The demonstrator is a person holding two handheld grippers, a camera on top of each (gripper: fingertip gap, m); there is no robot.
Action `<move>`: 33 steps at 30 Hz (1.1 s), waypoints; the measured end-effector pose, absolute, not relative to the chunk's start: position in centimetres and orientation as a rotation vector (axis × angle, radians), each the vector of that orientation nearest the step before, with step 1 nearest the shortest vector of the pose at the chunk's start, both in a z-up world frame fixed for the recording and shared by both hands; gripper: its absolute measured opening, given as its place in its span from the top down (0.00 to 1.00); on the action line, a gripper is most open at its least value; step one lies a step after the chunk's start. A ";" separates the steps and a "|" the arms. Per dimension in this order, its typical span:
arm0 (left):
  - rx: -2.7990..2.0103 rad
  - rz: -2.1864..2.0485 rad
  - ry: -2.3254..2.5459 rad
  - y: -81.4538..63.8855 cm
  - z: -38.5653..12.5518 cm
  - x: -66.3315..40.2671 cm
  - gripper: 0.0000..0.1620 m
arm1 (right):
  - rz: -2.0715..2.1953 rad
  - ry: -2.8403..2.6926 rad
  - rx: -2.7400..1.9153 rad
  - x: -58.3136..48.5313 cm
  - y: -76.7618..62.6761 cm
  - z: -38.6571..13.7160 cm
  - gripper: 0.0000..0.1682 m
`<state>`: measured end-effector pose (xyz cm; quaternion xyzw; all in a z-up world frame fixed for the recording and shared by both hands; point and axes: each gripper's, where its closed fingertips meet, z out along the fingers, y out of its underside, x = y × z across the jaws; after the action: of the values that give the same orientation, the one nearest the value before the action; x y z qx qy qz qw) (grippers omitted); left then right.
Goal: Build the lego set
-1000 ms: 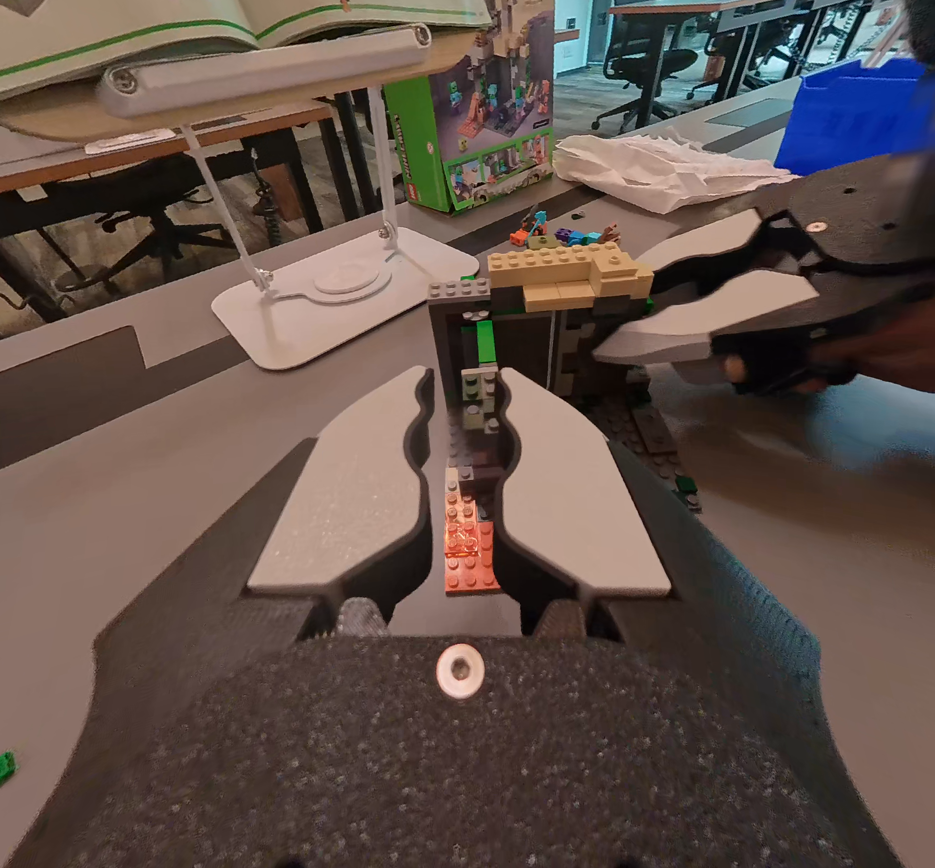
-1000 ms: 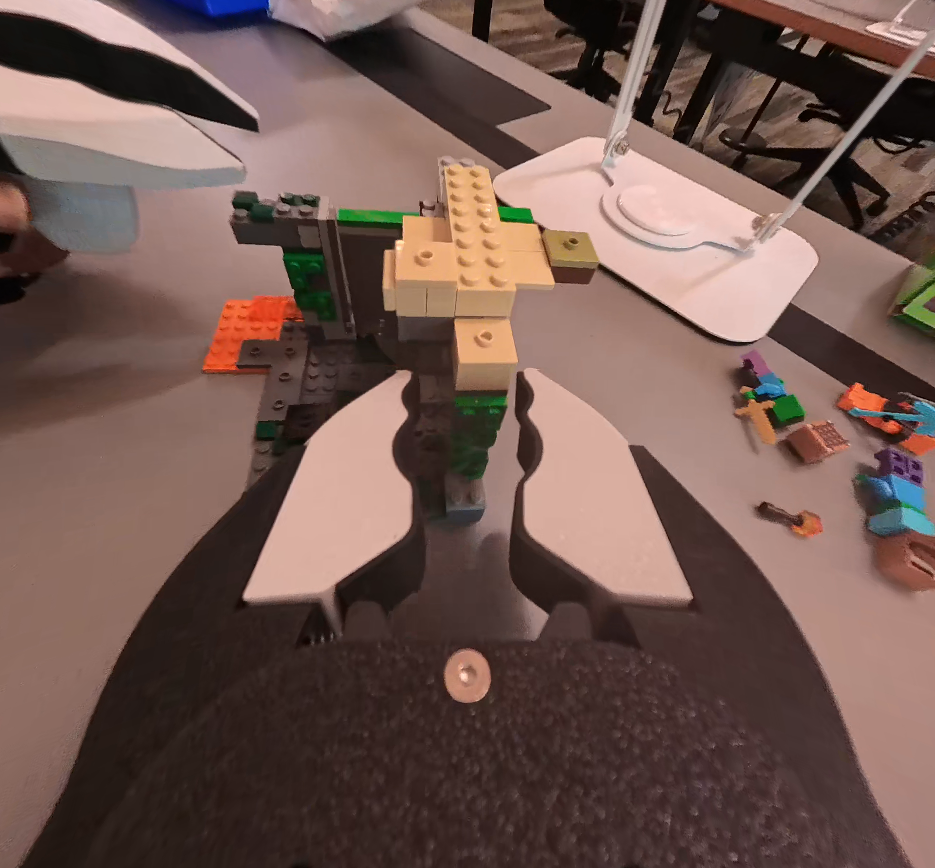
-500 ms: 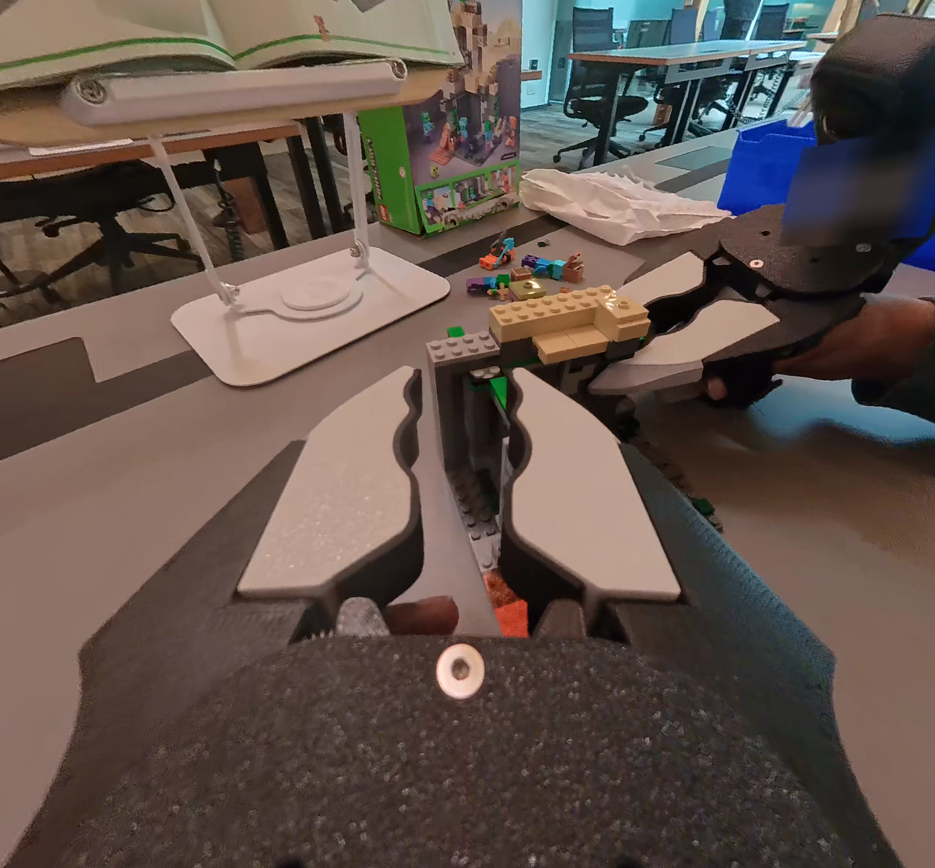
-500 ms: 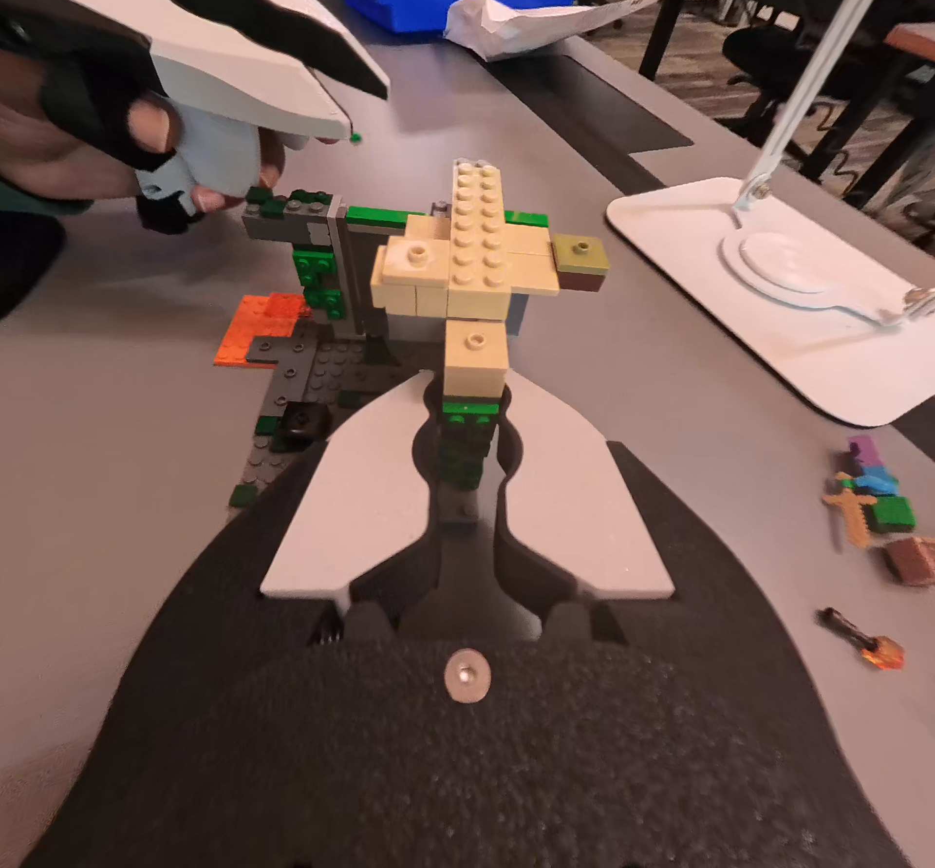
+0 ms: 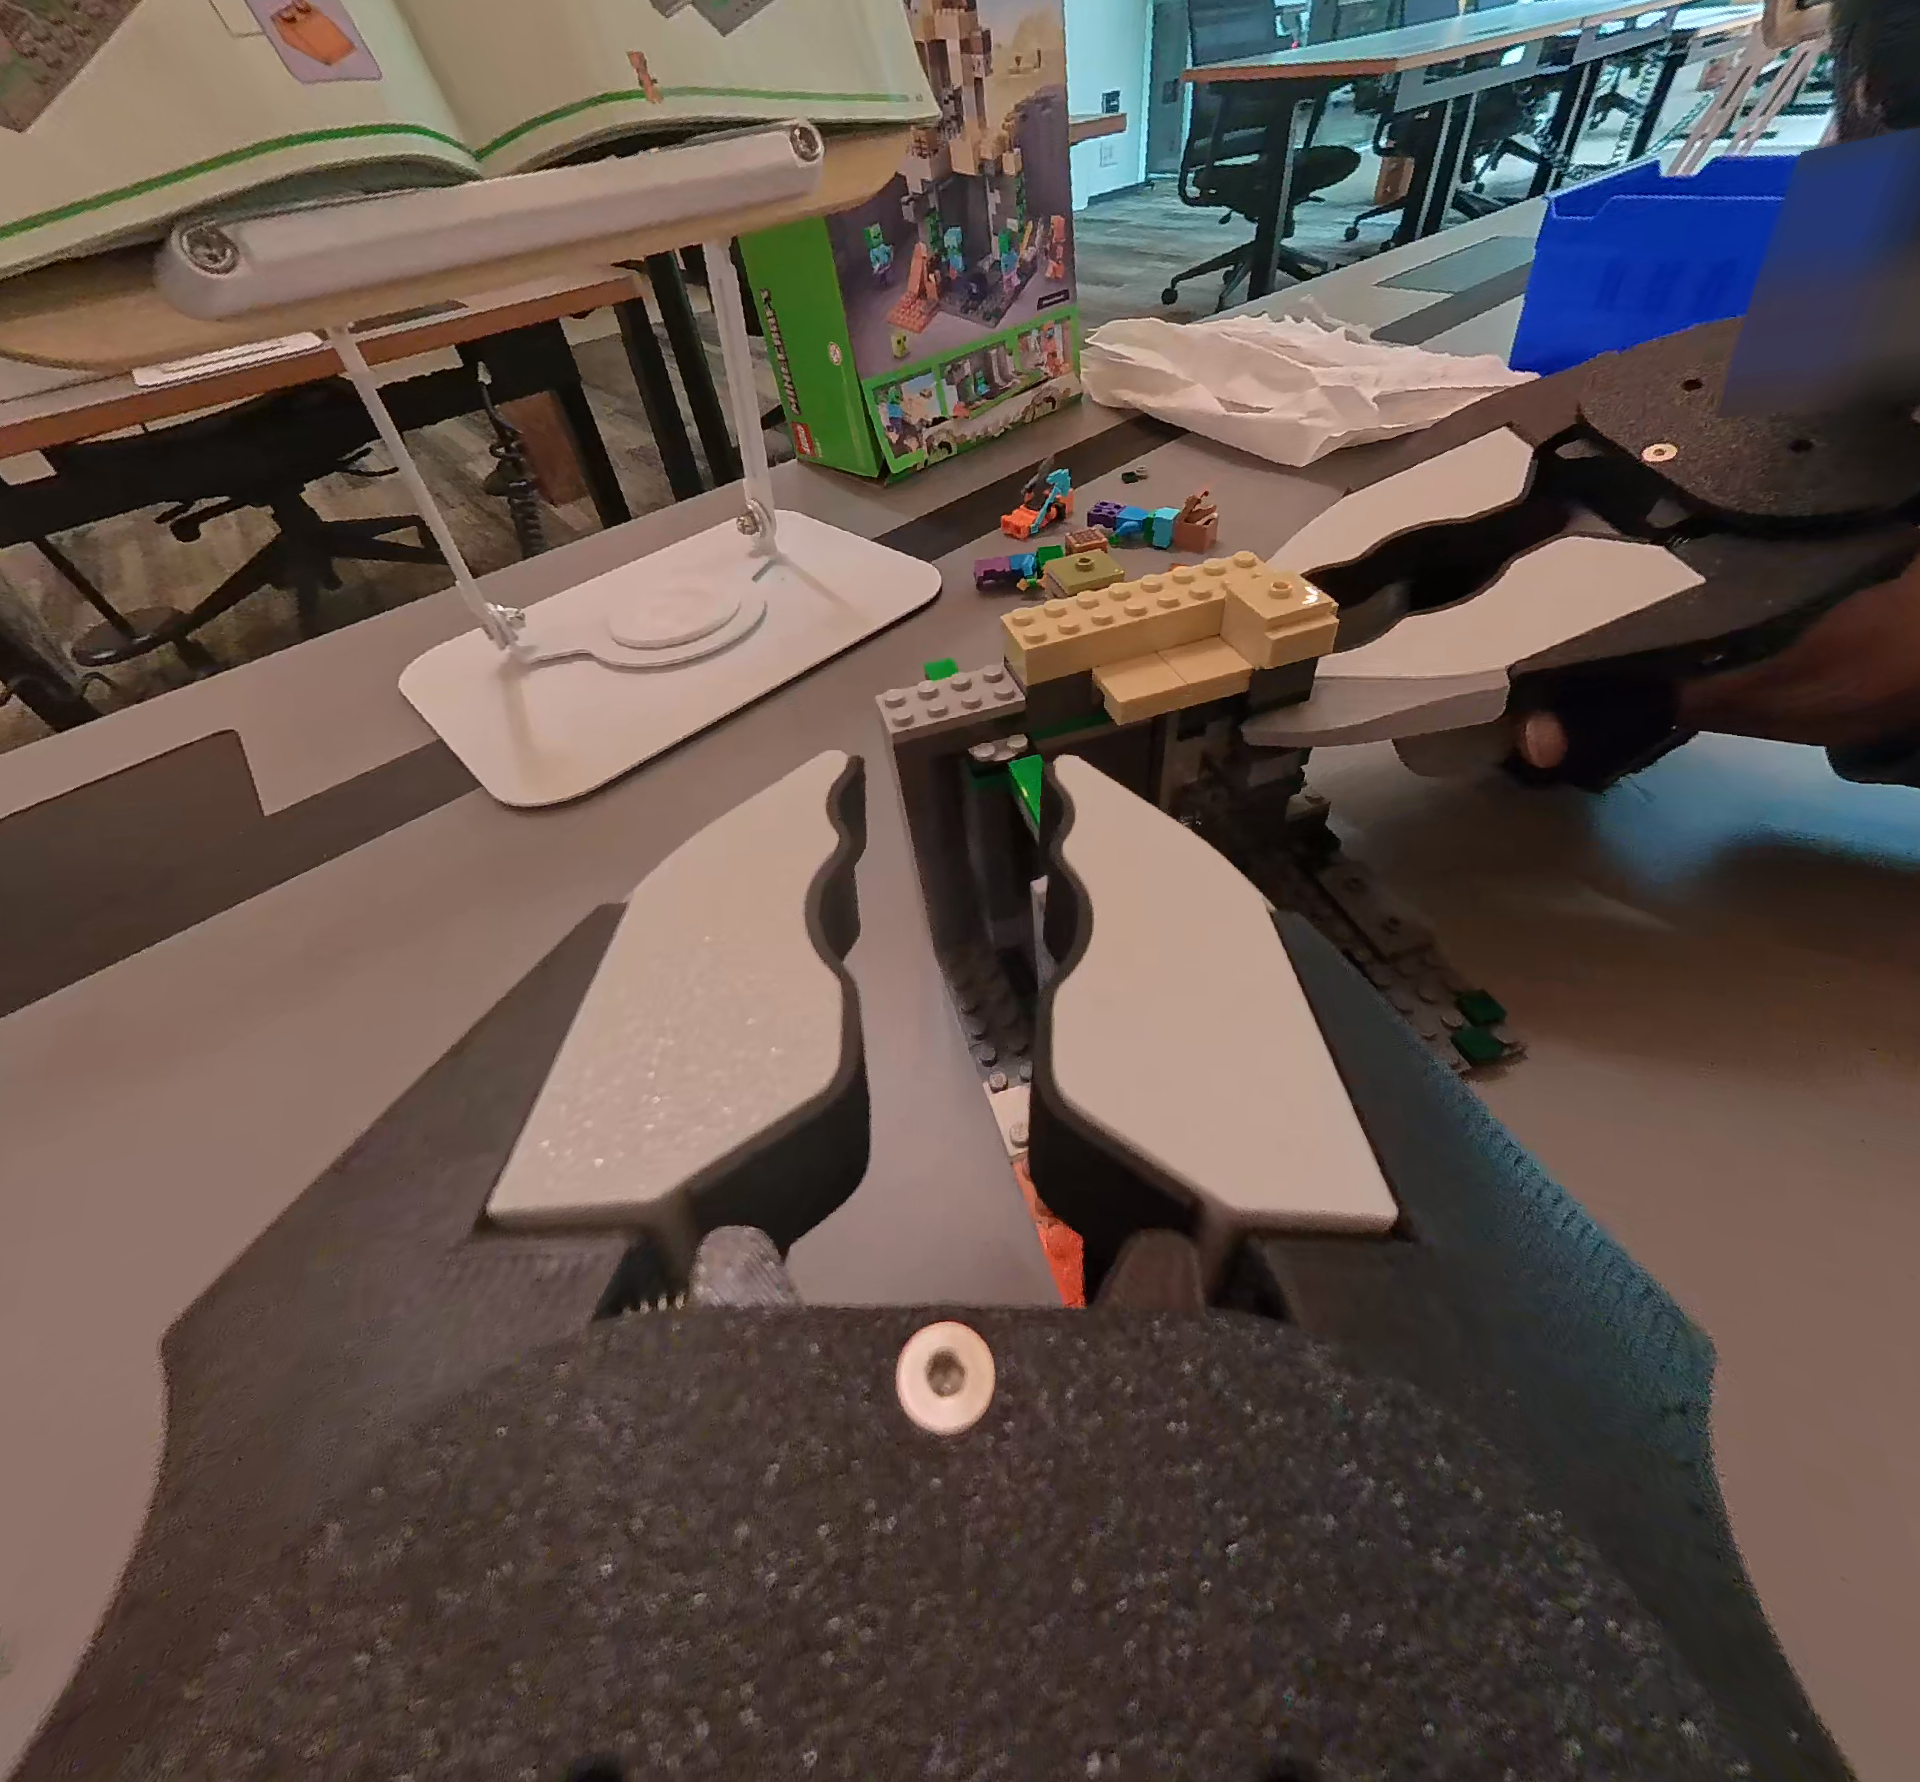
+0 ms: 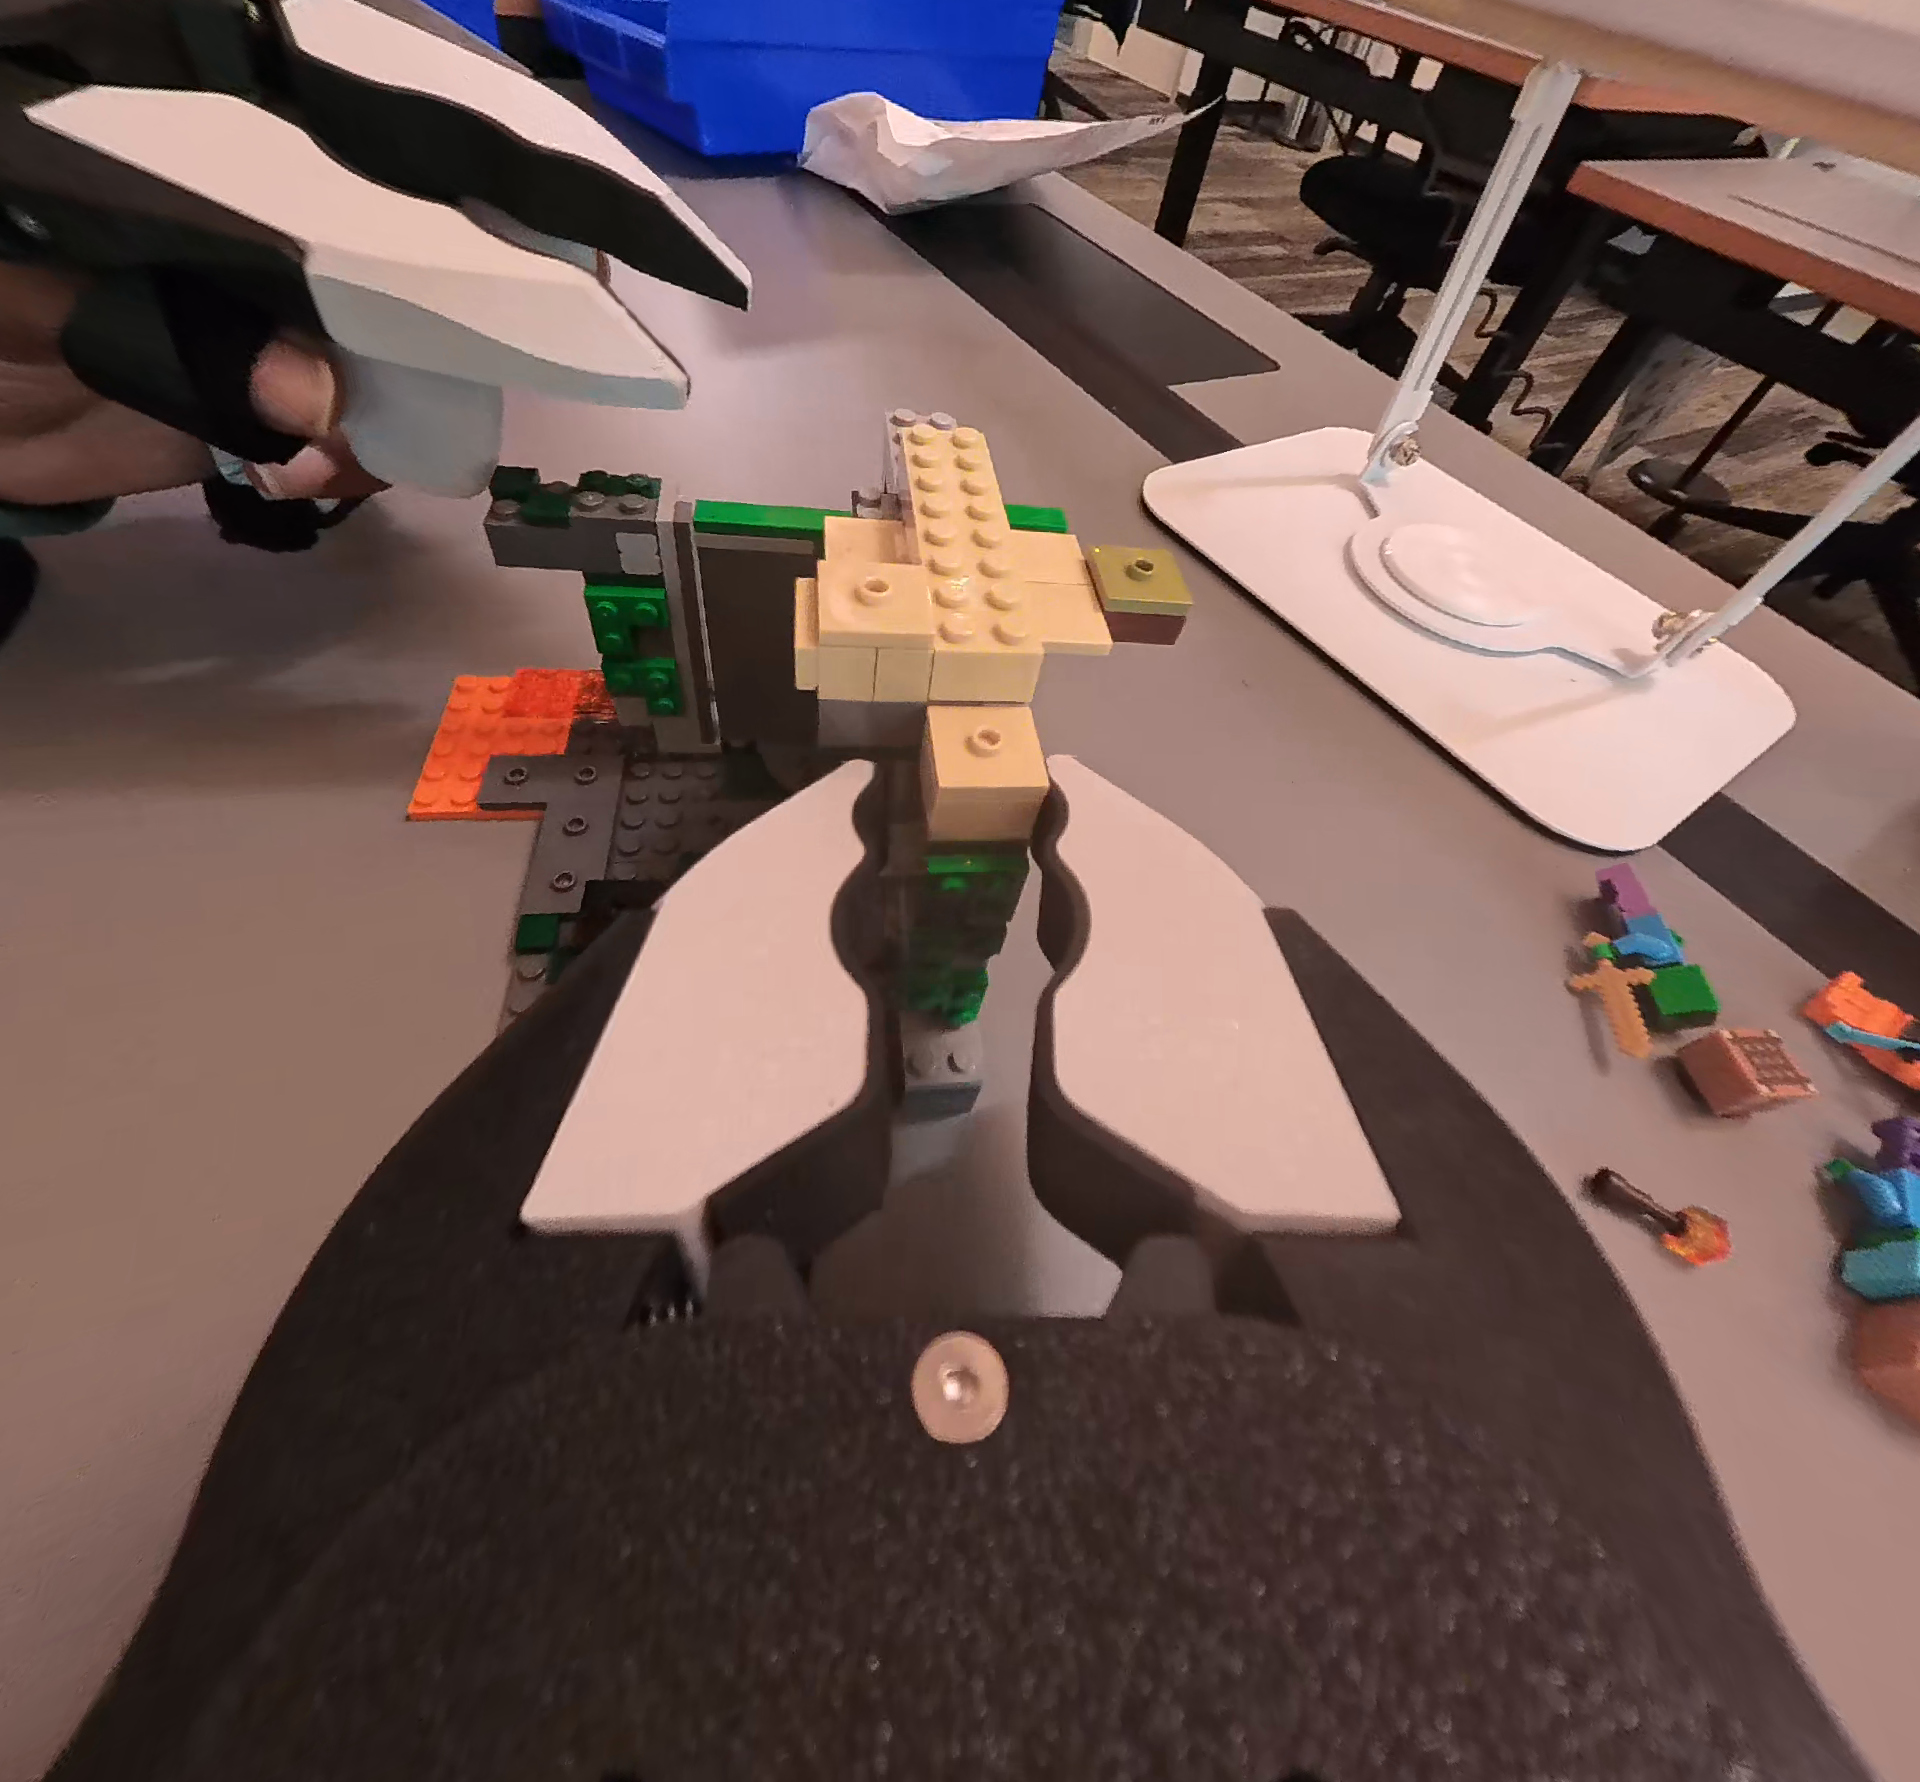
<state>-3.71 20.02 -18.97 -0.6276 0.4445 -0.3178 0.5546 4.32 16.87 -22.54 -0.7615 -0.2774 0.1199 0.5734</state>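
Note:
The partly built lego model (image 6: pixel 935 589) stands on the grey table, with a tan top, dark grey walls, green bricks and an orange plate (image 6: pixel 478 735) at its base. It also shows in the left wrist view (image 5: pixel 1164 631). My right gripper (image 6: pixel 956 776) is shut on the model's tan-and-green column from the side; in the left wrist view (image 5: pixel 1283 657) its fingers straddle the tan end. My left gripper (image 5: pixel 951 787) is slightly open and empty. It hovers above the model's grey wall side, as the right wrist view (image 6: pixel 707 340) shows.
An open instruction booklet (image 5: pixel 416 18) rests on a white stand (image 5: pixel 675 631) behind the model. A green lego box (image 5: pixel 935 278), crumpled white paper (image 5: pixel 1278 371) and blue bins (image 6: pixel 810 18) stand farther back. Loose minifigures and small pieces (image 6: pixel 1662 994) lie right of the model. Tip to tip, the grippers are about 10 cm apart. My left tips are roughly 11 cm from the orange plate (image 6: pixel 478 735).
My left gripper has lifted and pulled back from over the orange plate. My right gripper has moved in on the tan-and-green column and narrowed around it.

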 end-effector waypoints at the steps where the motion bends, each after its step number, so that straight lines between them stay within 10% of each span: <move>1: -1.477 -0.755 1.055 19.9 -18.9 -3.6 0.80 | 0.281 -0.646 -1.787 4.3 16.9 -22.6 0.85; 33: -1.511 -0.716 1.064 20.2 -19.7 -3.8 0.84 | 0.103 -0.450 -1.872 6.0 17.7 -22.8 0.87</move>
<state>-3.79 20.16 -19.73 -0.6379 0.4489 -0.3023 0.5478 5.97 17.67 -22.79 -0.7975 -0.1918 0.0441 0.5703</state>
